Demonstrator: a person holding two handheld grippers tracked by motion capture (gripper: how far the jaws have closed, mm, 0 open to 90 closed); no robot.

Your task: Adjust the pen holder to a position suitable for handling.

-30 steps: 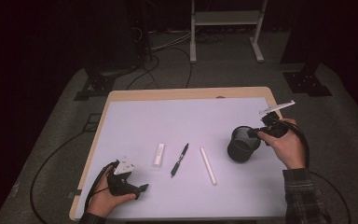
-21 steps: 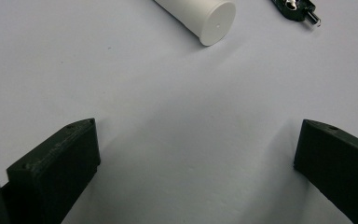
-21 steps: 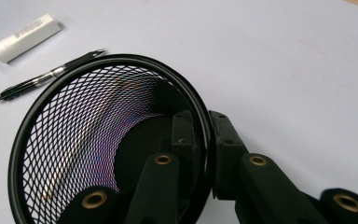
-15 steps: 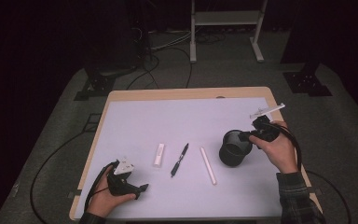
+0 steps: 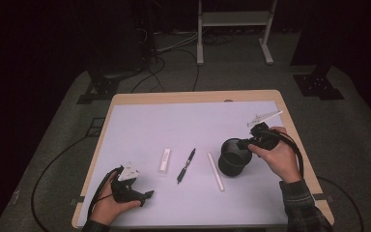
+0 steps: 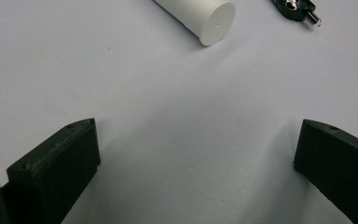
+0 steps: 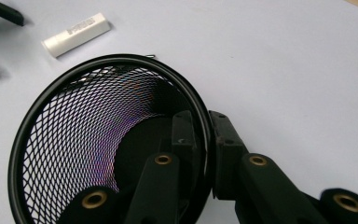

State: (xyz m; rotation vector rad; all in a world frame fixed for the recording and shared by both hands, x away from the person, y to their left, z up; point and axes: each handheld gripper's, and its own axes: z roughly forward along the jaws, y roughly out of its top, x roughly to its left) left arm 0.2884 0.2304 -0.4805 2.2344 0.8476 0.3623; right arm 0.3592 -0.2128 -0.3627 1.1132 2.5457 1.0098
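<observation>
At the left of the high view, the left gripper (image 5: 147, 195) rests on the pale sheet (image 5: 183, 121) covering the table (image 5: 193, 95), near its front edge, held in the person's left hand (image 5: 107, 205). The left gripper view shows its jaws spread wide with nothing but bare sheet between them.

Next to the right lies a short white tube (image 5: 164, 160), its round end cap showing in the left gripper view (image 6: 216, 25). Just beside it is a black pen (image 5: 186, 165), lying at a slant, and then a long white stick (image 5: 216, 171), apart from the pen.

Right of the stick, close by it, stands the black mesh cup (image 5: 233, 157), tilted so that its mouth faces up and toward the camera. The right gripper (image 5: 247, 143), held in the right hand (image 5: 278, 157), is clamped on the cup's rim: in the right gripper view one jaw sits inside the mesh wall (image 7: 93, 140) and the other outside, pressed close together with the wire rim between them. The cup is empty, with only its dark bottom and its mesh seen inside.
</observation>
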